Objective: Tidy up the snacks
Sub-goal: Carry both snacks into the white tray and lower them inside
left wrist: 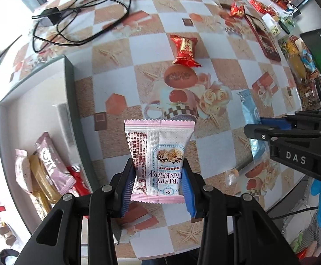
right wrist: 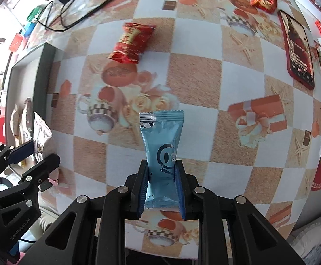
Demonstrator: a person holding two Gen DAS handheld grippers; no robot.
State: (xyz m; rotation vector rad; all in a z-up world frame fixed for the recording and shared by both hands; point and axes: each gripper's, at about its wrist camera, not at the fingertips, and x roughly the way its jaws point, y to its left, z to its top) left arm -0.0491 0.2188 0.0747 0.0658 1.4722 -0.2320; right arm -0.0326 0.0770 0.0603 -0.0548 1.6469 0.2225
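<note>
My left gripper (left wrist: 159,185) is shut on a pink-and-white cranberry snack packet (left wrist: 158,154) and holds it above the table, just right of a grey box (left wrist: 68,81) with several snack packets (left wrist: 47,165) in it. My right gripper (right wrist: 161,187) is shut on a light blue snack packet (right wrist: 161,148), also held above the table. The right gripper shows in the left wrist view (left wrist: 277,130) at the right, with the blue packet (left wrist: 249,114) in it. The left gripper shows in the right wrist view (right wrist: 30,156) at the lower left. A red candy packet (left wrist: 185,50) (right wrist: 131,43) lies further back.
A checkered tablecloth (right wrist: 195,77) covers the table. A red phone (right wrist: 298,46) lies at the right, with a small red candy (right wrist: 264,0) behind it. A black charger with cable (left wrist: 56,19) lies at the back left. Assorted snacks (left wrist: 297,59) crowd the right edge.
</note>
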